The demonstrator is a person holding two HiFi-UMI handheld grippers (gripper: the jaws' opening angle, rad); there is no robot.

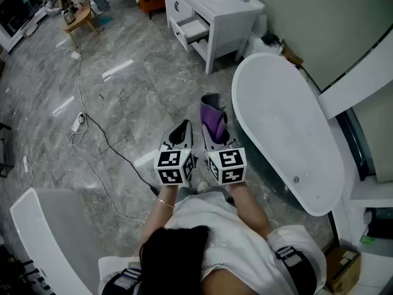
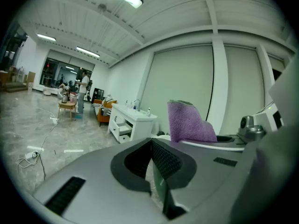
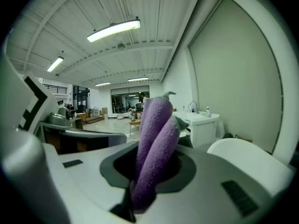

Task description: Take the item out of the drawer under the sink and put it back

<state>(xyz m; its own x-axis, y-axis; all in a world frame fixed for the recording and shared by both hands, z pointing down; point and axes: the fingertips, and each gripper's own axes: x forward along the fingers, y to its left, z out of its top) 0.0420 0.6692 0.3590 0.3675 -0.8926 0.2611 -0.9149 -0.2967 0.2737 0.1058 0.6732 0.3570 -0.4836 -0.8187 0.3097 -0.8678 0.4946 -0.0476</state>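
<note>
A folded purple towel (image 1: 215, 120) stands upright between the jaws of my right gripper (image 1: 215, 128), which is shut on it. In the right gripper view the towel (image 3: 154, 139) rises out of the right gripper (image 3: 152, 171) and hides what lies straight ahead. My left gripper (image 1: 182, 131) is held beside it, shut and empty; its pads meet at the tip of the left gripper (image 2: 150, 147). The white sink vanity (image 1: 212, 8) stands far ahead across the floor, with one drawer (image 1: 193, 28) pulled open. The same towel (image 2: 189, 122) shows to the right in the left gripper view.
A white bathtub (image 1: 288, 128) lies close on my right. A black cable and a power strip (image 1: 78, 123) trail over the marble floor on the left. A small wooden table (image 1: 77, 20) and a person stand far off at the upper left.
</note>
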